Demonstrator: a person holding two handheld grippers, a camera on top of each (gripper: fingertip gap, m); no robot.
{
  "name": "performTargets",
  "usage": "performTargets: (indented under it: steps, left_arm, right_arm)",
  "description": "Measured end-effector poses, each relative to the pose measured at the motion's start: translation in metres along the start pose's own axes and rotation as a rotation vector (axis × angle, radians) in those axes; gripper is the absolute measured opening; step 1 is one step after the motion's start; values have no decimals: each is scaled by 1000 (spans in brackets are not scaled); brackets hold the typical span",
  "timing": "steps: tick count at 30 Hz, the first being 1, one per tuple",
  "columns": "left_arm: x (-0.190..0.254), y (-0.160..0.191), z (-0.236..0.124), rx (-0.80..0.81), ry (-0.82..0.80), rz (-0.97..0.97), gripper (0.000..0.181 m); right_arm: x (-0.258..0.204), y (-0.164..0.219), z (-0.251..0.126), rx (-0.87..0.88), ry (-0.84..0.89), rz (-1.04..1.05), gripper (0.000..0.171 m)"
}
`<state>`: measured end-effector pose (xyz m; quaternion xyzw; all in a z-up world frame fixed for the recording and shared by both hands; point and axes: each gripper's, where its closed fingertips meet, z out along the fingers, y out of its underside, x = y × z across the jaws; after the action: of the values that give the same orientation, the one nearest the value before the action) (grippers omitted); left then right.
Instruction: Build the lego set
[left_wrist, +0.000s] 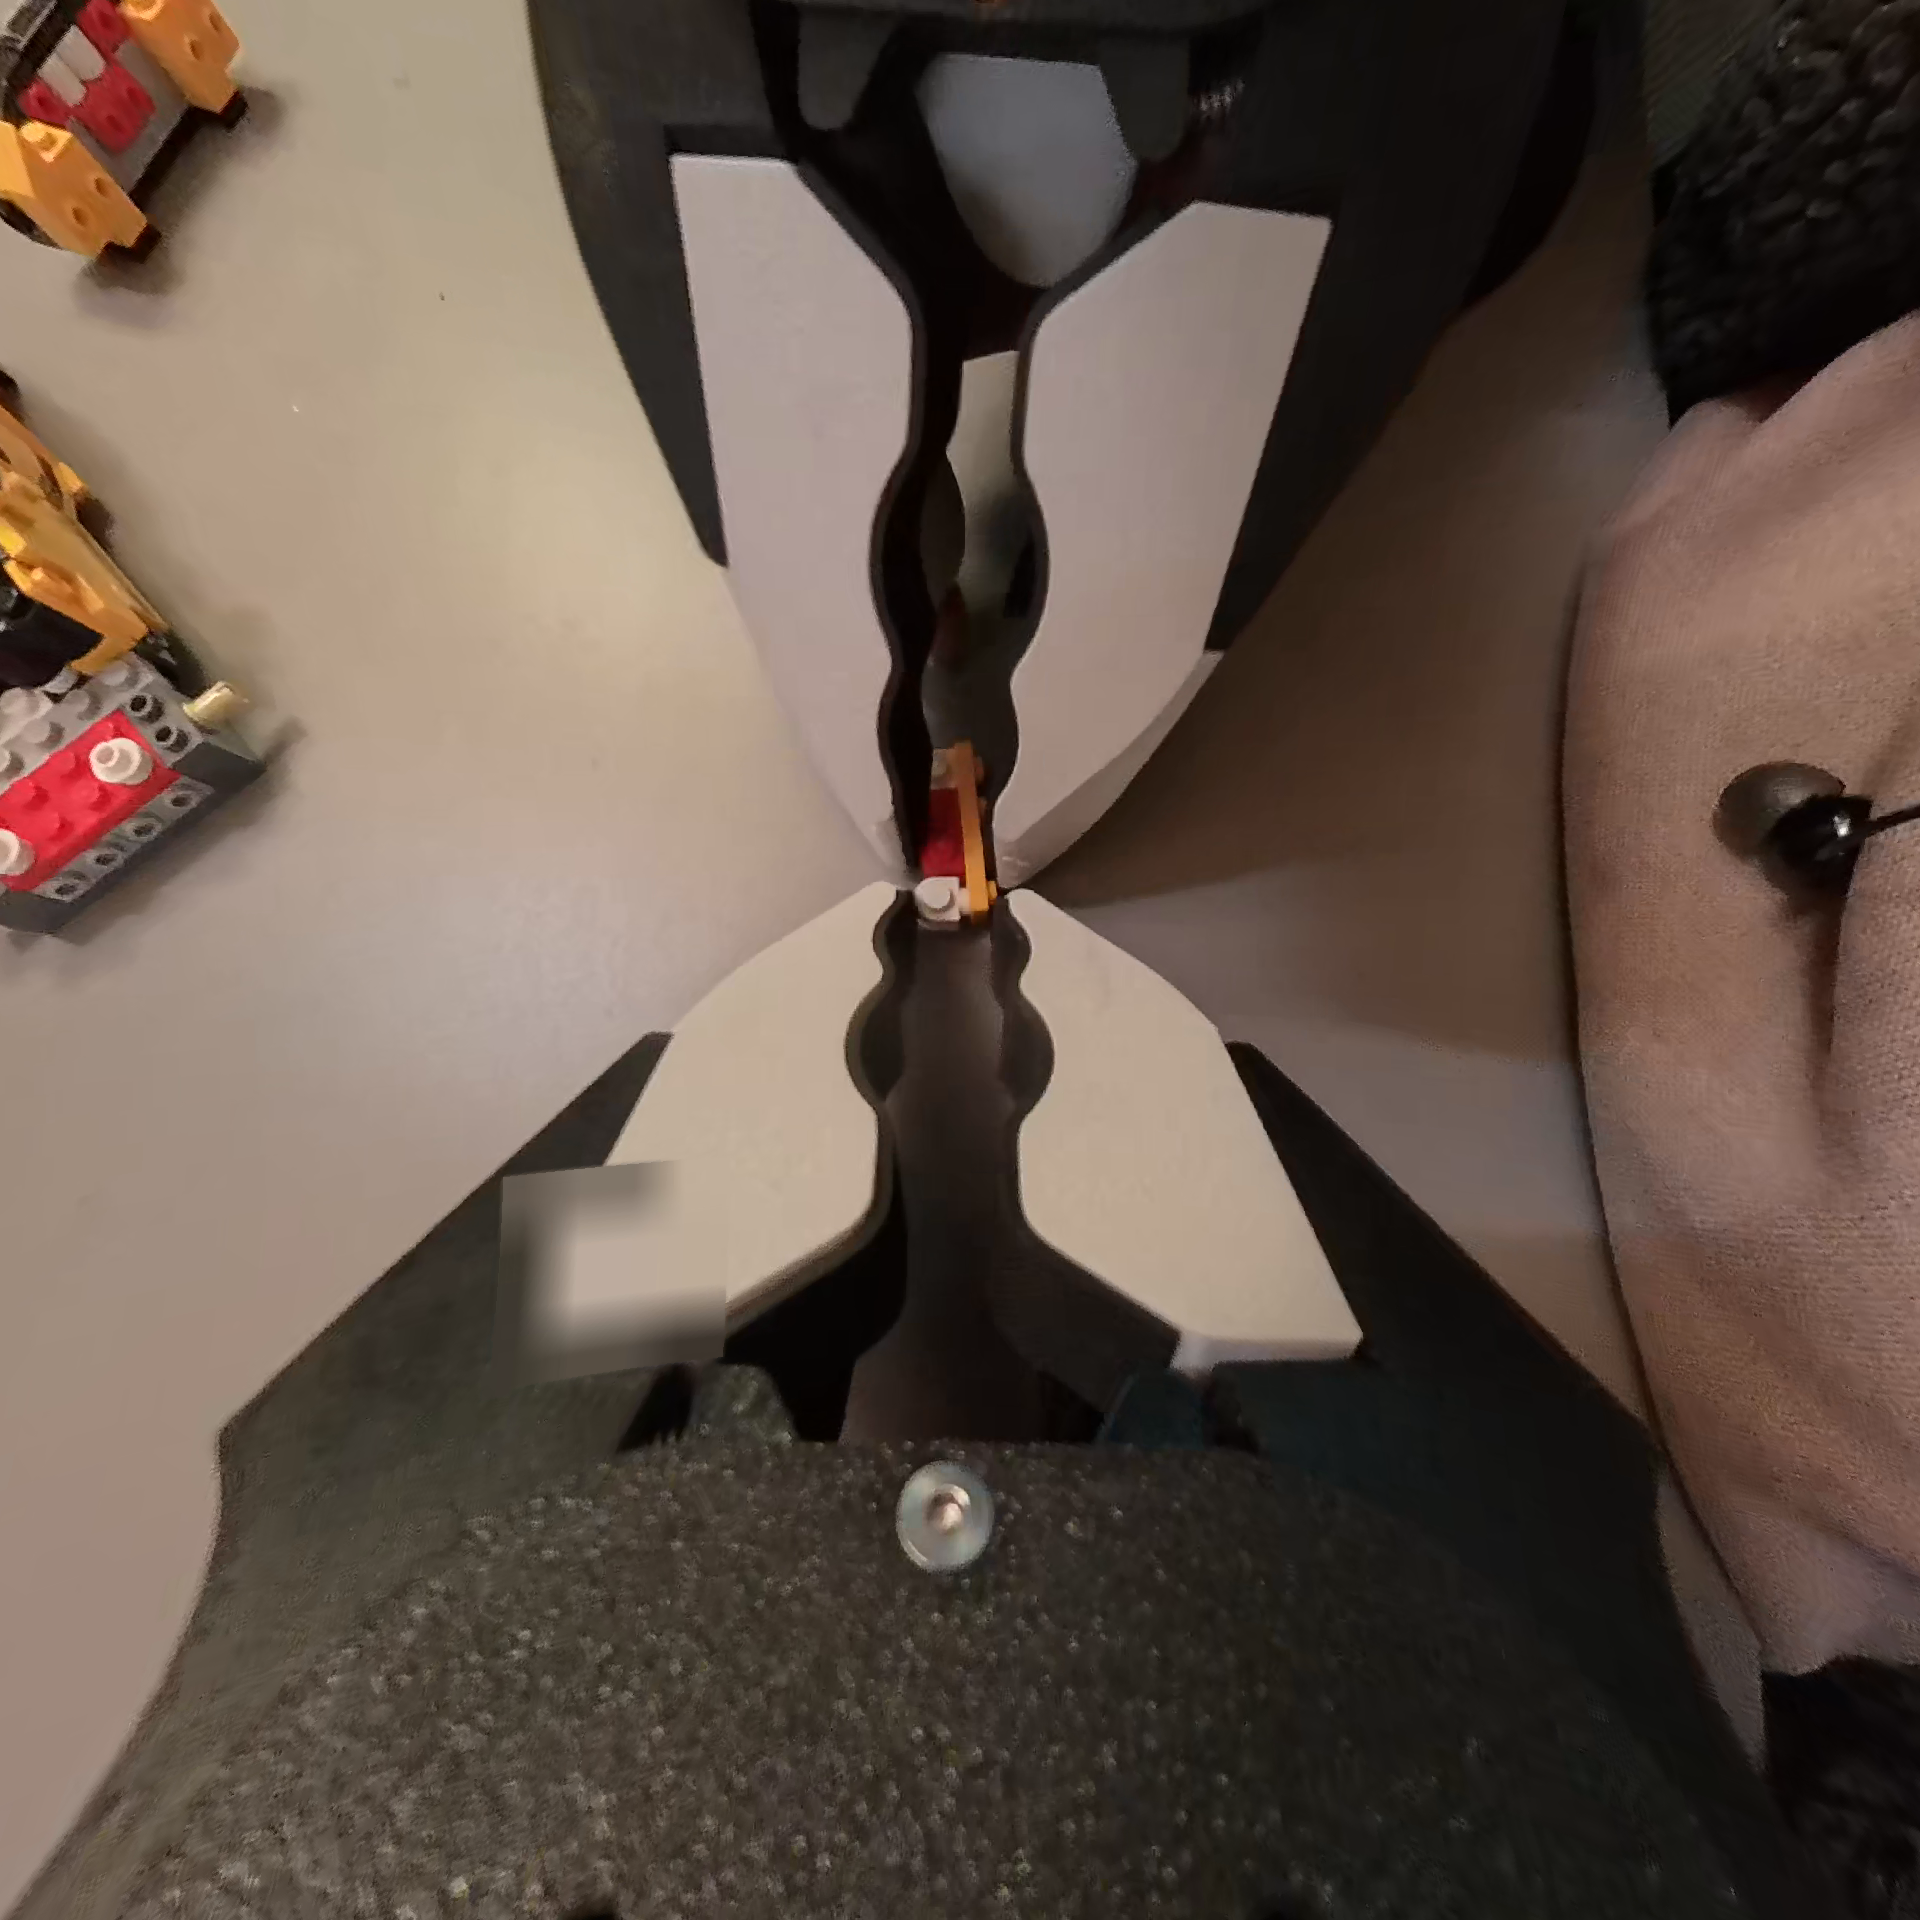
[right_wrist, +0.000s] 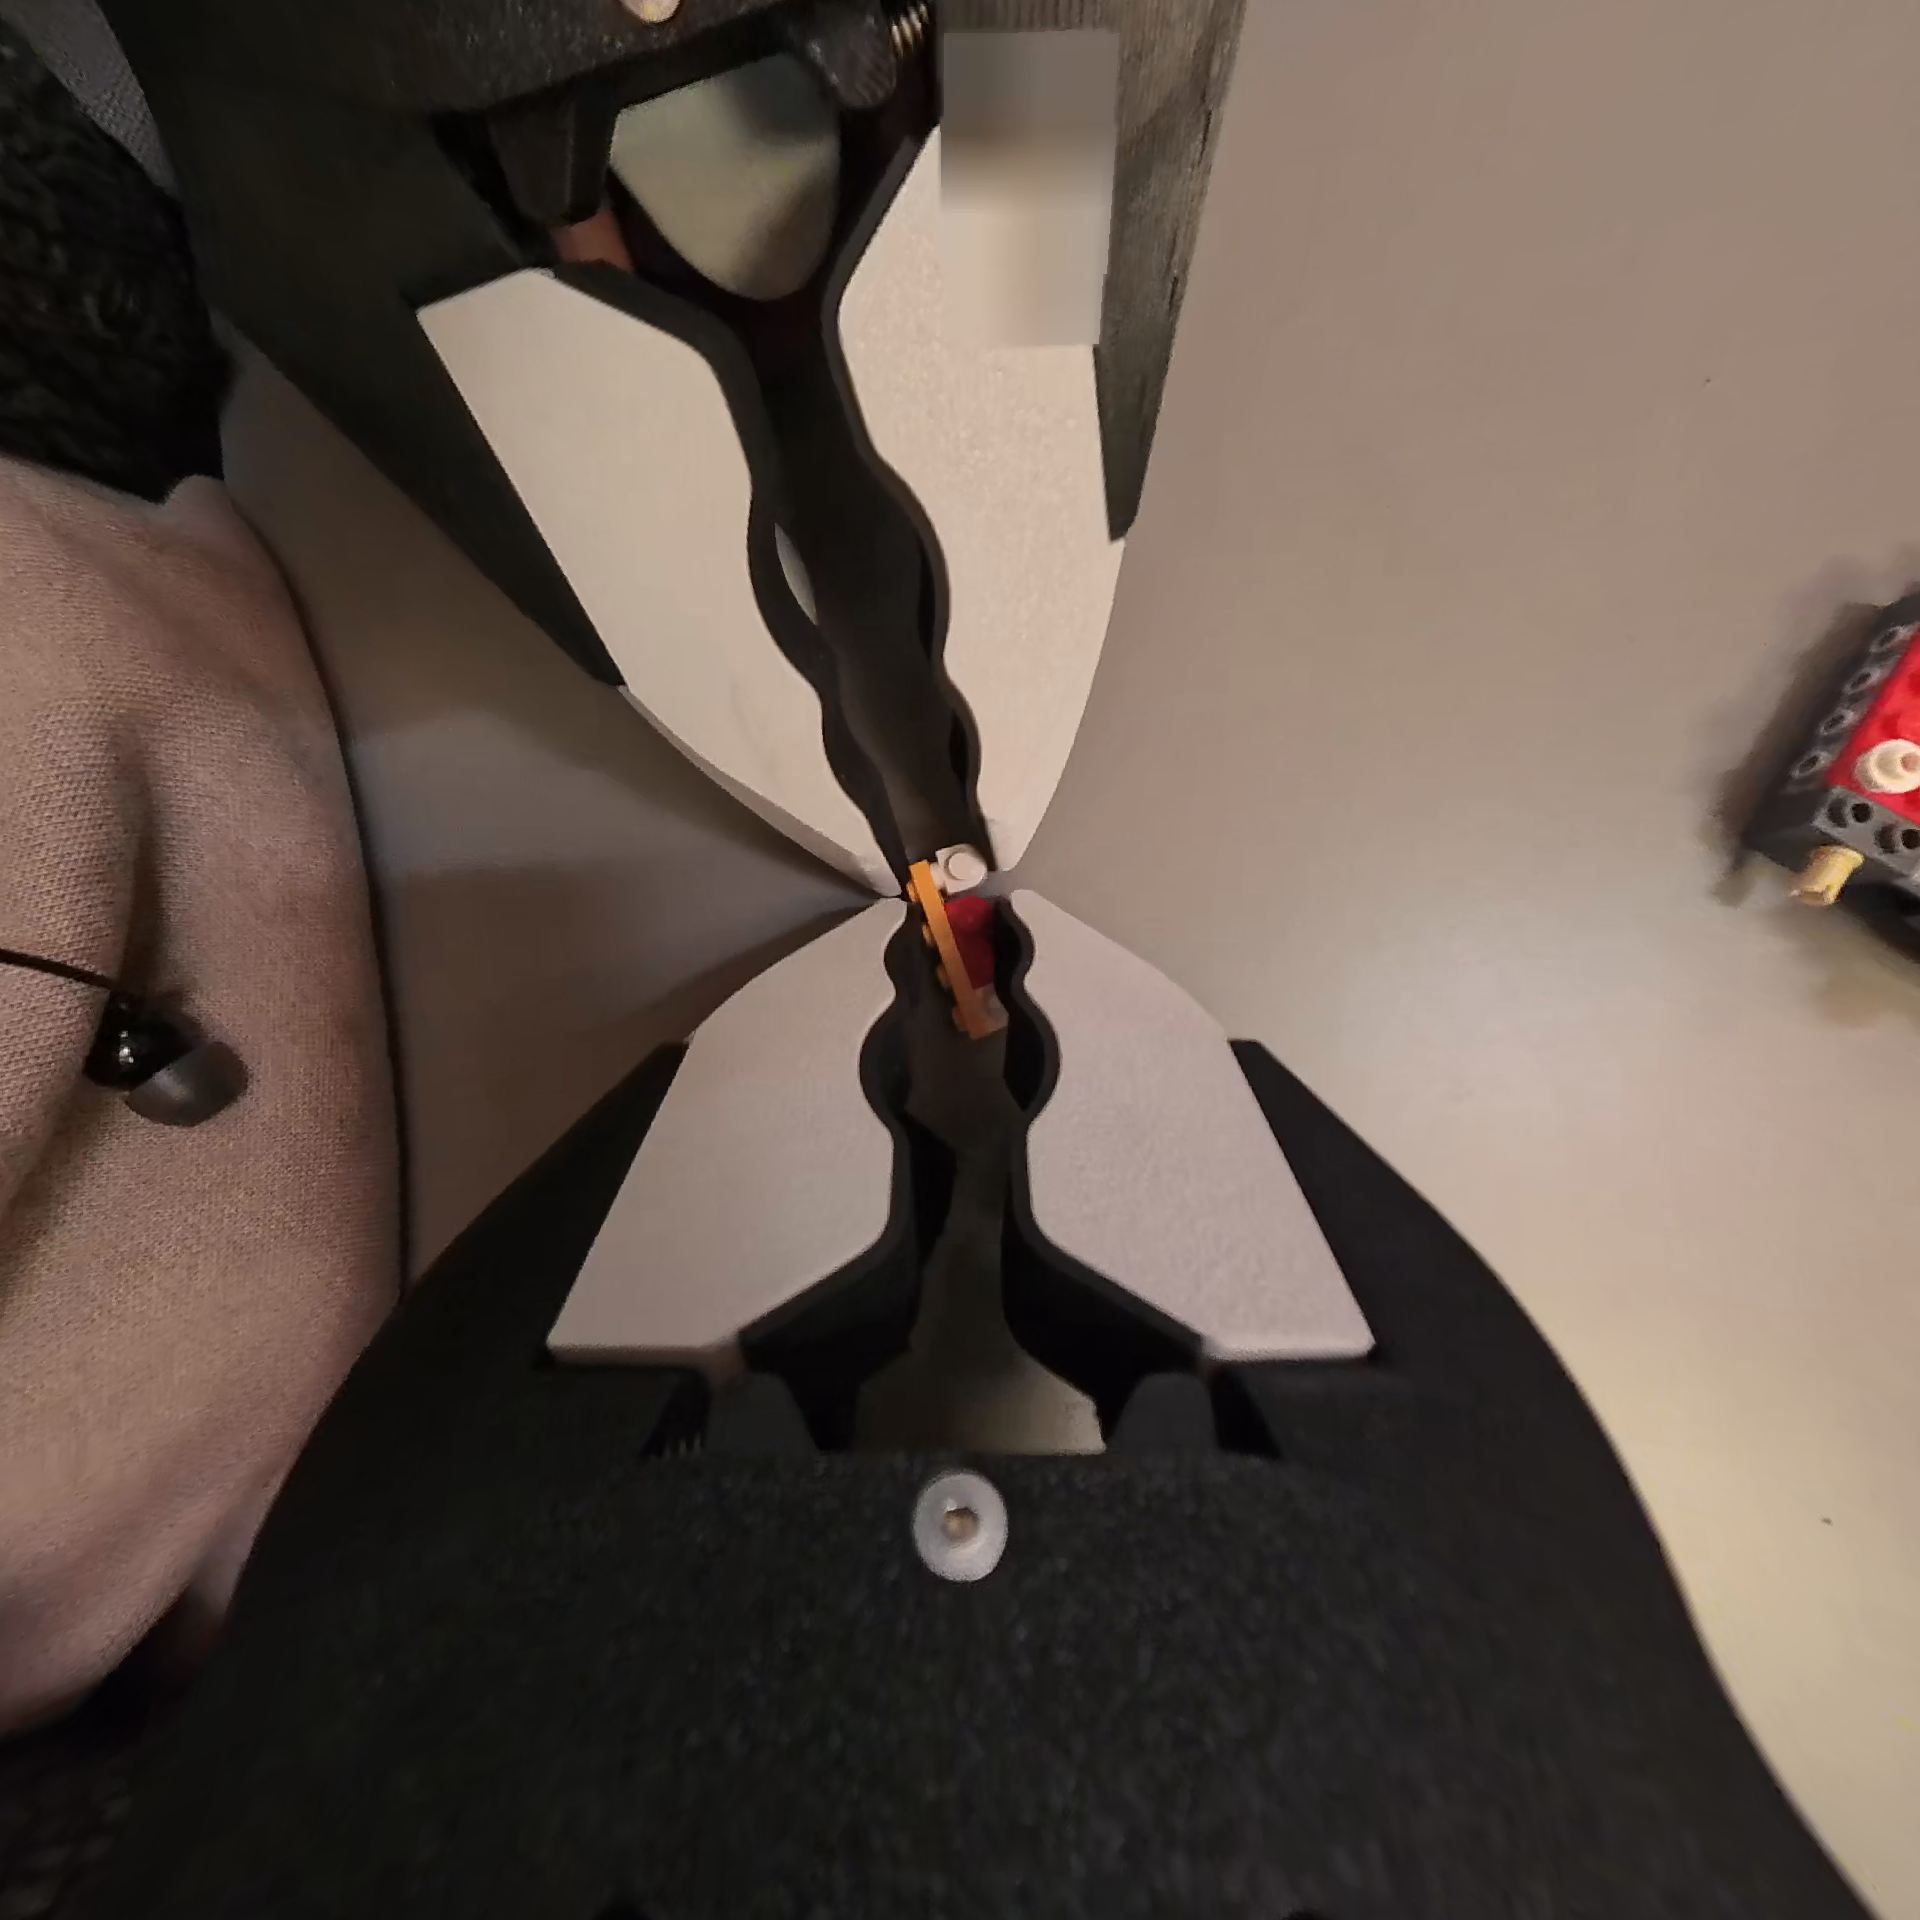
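Note:
A small lego assembly (left_wrist: 951, 831), a red brick with an orange plate and a small white stud piece, is held above the pale table. My right gripper (right_wrist: 956, 904) is shut on it, and the red brick and orange plate (right_wrist: 961, 961) lie between its fingers. My left gripper (left_wrist: 951, 906) meets it tip to tip and is shut on the end with the white stud piece (left_wrist: 938, 897). The right gripper (left_wrist: 951, 868) comes in from the top of the left wrist view. The left gripper (right_wrist: 943, 875) comes in from the top of the right wrist view.
A grey lego base with red bricks and an orange arm (left_wrist: 94, 769) lies on the table at the left; it also shows in the right wrist view (right_wrist: 1860, 769). Another orange, red and grey build (left_wrist: 104, 114) sits farther off. A person's beige garment (left_wrist: 1766, 1143) with a black cord toggle (left_wrist: 1787, 821) is close by.

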<state>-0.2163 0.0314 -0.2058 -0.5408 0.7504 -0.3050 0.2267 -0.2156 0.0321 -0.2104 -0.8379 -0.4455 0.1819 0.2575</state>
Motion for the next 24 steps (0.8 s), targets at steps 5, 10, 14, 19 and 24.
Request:
performTargets:
  steps: [5, 10, 14, 19, 24]
  left_arm:
    - [1, -1, 0, 3, 2, -5, 14]
    - [6, 0, 1, -5, 22, 8, 26]
    - [8, 0, 0, -7, 33, 12, 31]
    - [8, -1, 0, 1, 42, -14, 31]
    - [7, -2, -1, 3, 38, -41, 29]
  right_arm:
    - [-1, 1, 0, -5, 5, 35, 13]
    - [0, 0, 0, -13, 18, 32, 13]
    - [1, 1, 1, -24, 30, 36, 13]
    - [1, 0, 1, -31, 38, 37, 13]
    - [1, -2, 3, -34, 42, 48, 13]
